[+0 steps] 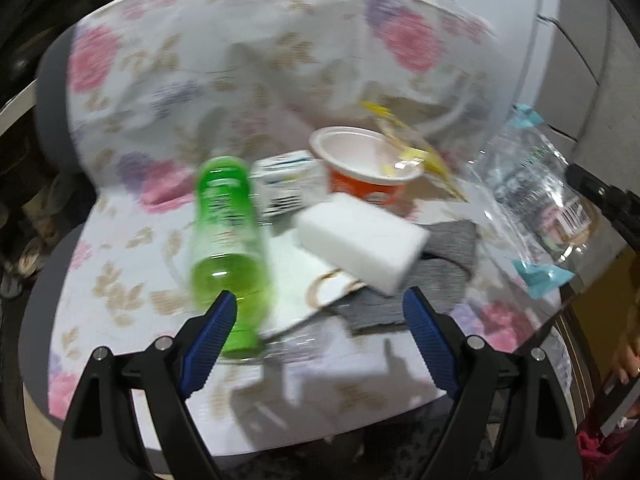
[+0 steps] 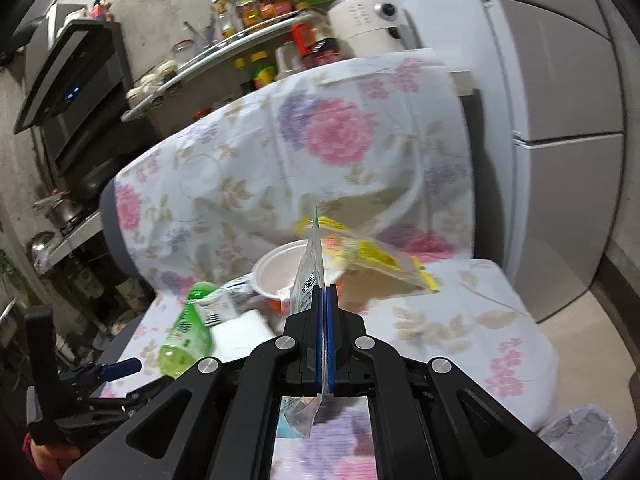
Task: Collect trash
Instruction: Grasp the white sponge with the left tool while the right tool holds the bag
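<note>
Right claw (image 2: pixel 325 292) clenched on a clear plastic wrapper (image 2: pixel 310 276), lifted above the floral-covered seat (image 2: pixel 460 320). Left claw (image 1: pixel 316 300) spread wide, gripping nothing, hovering over green bottle (image 1: pixel 224 232) and white sponge (image 1: pixel 360 240); orange cup (image 1: pixel 366 164) and yellow packet (image 2: pixel 372 254) lying behind.

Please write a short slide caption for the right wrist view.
Right gripper shut on a clear plastic wrapper above the floral-covered chair.

Floral-covered chair (image 2: pixel 328 152), perhaps kitchen shelves (image 2: pixel 224 52)
</note>
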Action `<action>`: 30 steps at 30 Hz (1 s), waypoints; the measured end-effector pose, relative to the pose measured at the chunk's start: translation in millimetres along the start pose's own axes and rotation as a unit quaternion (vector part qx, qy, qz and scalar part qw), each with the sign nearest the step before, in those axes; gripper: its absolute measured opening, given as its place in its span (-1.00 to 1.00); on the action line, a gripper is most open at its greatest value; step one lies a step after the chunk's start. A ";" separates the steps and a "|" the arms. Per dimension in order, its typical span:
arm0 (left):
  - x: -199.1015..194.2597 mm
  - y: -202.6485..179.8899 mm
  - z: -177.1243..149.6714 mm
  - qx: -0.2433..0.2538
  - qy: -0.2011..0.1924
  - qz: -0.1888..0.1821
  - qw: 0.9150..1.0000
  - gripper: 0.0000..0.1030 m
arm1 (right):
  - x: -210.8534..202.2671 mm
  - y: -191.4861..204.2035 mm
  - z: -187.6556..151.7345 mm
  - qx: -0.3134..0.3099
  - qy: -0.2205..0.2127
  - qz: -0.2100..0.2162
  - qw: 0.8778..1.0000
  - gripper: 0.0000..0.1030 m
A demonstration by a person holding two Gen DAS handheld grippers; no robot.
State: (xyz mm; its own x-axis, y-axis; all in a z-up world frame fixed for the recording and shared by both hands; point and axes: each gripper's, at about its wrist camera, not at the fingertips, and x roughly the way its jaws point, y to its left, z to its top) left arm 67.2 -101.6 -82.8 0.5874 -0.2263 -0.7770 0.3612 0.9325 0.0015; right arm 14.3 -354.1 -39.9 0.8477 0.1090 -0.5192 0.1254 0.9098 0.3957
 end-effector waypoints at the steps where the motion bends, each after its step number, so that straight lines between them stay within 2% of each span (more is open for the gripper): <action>1: 3.2 -7.4 0.5 0.006 0.000 -0.004 1.000 0.61 | -1.5 -7.9 -0.5 0.005 0.000 -0.003 1.000 -0.97; 5: 24.7 -35.2 1.6 0.022 0.007 -0.012 1.000 0.48 | -0.7 -31.1 -4.2 0.018 0.008 -0.011 1.000 -0.97; 7: 38.4 -42.5 3.2 0.024 0.012 -0.002 1.000 0.43 | -1.7 -37.8 -6.9 0.020 0.012 -0.011 1.000 -0.97; 9: 50.9 -45.5 5.3 0.016 0.018 0.004 1.000 0.30 | -3.5 -43.3 -9.3 0.022 0.013 -0.010 1.000 -0.97; 13: 64.2 -46.4 9.2 0.010 0.014 0.004 1.000 0.20 | -6.7 -51.5 -15.5 0.027 0.019 -0.009 0.999 -0.97; 14: 65.2 -46.7 9.6 0.013 0.012 0.005 1.000 0.04 | -7.2 -51.6 -16.6 0.027 0.021 -0.009 0.999 -0.97; 15: 65.7 -45.8 9.8 0.014 0.010 0.008 1.000 -0.23 | -6.9 -52.2 -17.9 0.028 0.024 -0.008 0.999 -0.97; 16: 65.6 -44.9 9.7 0.012 0.009 0.007 1.000 -0.23 | -7.0 -52.3 -19.7 0.029 0.026 -0.007 0.999 -0.97; 21: 44.4 -37.1 6.4 0.006 -0.018 -0.008 1.000 -0.35 | -12.5 -47.9 -24.2 0.031 0.024 0.000 0.999 -0.97; 30: -44.5 -36.1 -6.4 0.013 -0.117 -0.046 0.992 -0.35 | -40.8 -40.7 -22.4 0.042 -0.004 0.006 0.999 -0.97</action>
State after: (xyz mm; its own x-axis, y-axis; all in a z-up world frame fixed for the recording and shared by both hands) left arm 23.3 -123.5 -52.2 0.7029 -0.3716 -0.6066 0.4377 0.8981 -0.0430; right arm -36.9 -386.6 -51.8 0.8540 0.1164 -0.5071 0.1574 0.8712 0.4650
